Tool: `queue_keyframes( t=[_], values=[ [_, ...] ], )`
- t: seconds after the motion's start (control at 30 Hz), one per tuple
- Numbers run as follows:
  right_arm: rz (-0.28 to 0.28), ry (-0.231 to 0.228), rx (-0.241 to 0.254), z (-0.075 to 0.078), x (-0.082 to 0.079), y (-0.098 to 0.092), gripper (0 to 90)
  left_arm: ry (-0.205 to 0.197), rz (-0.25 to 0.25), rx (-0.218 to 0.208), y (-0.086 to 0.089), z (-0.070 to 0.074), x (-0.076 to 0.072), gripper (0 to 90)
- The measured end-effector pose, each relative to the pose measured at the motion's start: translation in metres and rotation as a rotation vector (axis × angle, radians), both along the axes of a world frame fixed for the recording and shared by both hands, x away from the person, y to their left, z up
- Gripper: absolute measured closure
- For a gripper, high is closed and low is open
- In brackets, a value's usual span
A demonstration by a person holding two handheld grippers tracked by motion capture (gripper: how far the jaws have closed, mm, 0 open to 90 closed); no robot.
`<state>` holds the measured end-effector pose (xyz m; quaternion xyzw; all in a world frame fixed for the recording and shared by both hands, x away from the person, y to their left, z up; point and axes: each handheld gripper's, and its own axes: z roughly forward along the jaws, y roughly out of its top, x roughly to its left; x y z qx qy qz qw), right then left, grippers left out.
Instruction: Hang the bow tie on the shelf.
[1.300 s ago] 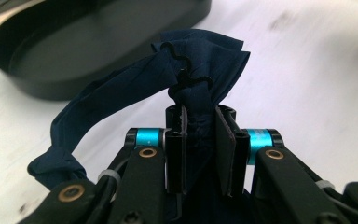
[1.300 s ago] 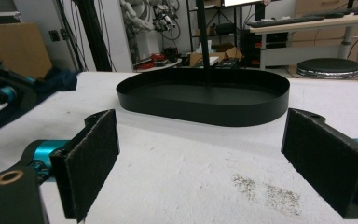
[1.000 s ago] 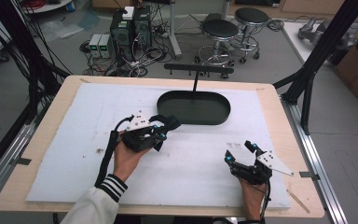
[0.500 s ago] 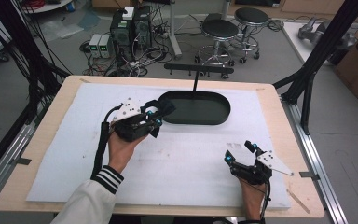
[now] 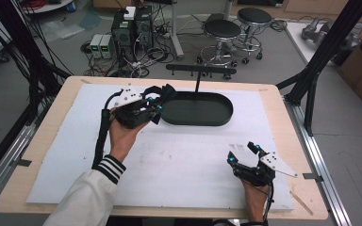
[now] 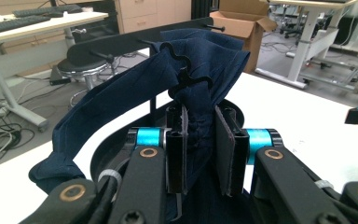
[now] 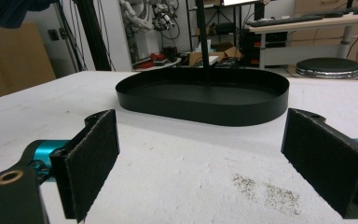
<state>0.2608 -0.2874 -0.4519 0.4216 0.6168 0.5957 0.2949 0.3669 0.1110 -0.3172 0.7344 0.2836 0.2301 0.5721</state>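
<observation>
My left gripper (image 5: pixel 156 102) is raised over the left end of the black oval tray (image 5: pixel 202 112). It is shut on a dark navy cloth (image 6: pixel 121 88) that carries a small wavy black hook (image 6: pixel 186 77). The cloth (image 5: pixel 166 92) bunches up past the jaws and drapes to the left. The tray is the base of a stand, with a thin post up to a horizontal pegged bar (image 5: pixel 200 69). That bar (image 6: pixel 121 42) sits just behind the cloth in the left gripper view. My right gripper (image 5: pixel 242 151) rests open on the white mat near the front right, facing the tray (image 7: pixel 205 93), nothing between its pads.
A white foam mat (image 5: pixel 184 160) covers the wooden table (image 5: pixel 273 94). A patch of dark specks (image 7: pixel 265 189) lies on the mat before the right gripper. Stools (image 5: pixel 221 29), computers and cables stand on the floor beyond the far edge.
The left gripper has risen and moved away from me, toward the stand's left end, carrying the navy cloth. The right gripper has stayed put.
</observation>
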Motion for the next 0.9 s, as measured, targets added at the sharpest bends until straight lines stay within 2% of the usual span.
queue_keyframes(
  t=[0.13, 0.23, 0.43, 0.47, 0.5, 0.6, 0.73, 0.9],
  values=[
    [0.000, -0.001, 0.001, 0.000, 0.000, 0.000, 10.2, -0.014, 0.001, 0.009, -0.004, 0.004, 0.007, 75.6],
    [0.003, -0.003, 0.002, 0.000, 0.000, -0.001, 10.2, -0.025, 0.006, 0.029, -0.011, 0.010, 0.019, 75.5],
    [0.001, -0.010, 0.001, 0.000, 0.001, -0.001, 10.2, -0.041, 0.007, 0.027, -0.018, 0.014, 0.032, 75.6],
    [-0.001, -0.002, 0.007, 0.000, 0.000, -0.001, 10.2, -0.062, 0.009, 0.048, -0.019, 0.015, 0.037, 75.5],
    [-0.001, -0.003, 0.008, 0.000, 0.000, -0.001, 10.2, -0.067, 0.011, 0.045, -0.019, 0.015, 0.040, 75.6],
    [0.002, -0.008, 0.000, 0.000, 0.001, -0.001, 10.2, -0.061, 0.007, 0.036, -0.020, 0.015, 0.046, 75.6],
    [0.000, 0.003, 0.006, 0.000, 0.000, -0.001, 10.2, -0.061, 0.014, 0.053, -0.025, 0.011, 0.059, 75.6],
    [0.001, -0.003, 0.003, 0.000, 0.001, -0.001, 10.2, -0.065, 0.013, 0.051, -0.033, 0.011, 0.068, 75.6]
  ],
)
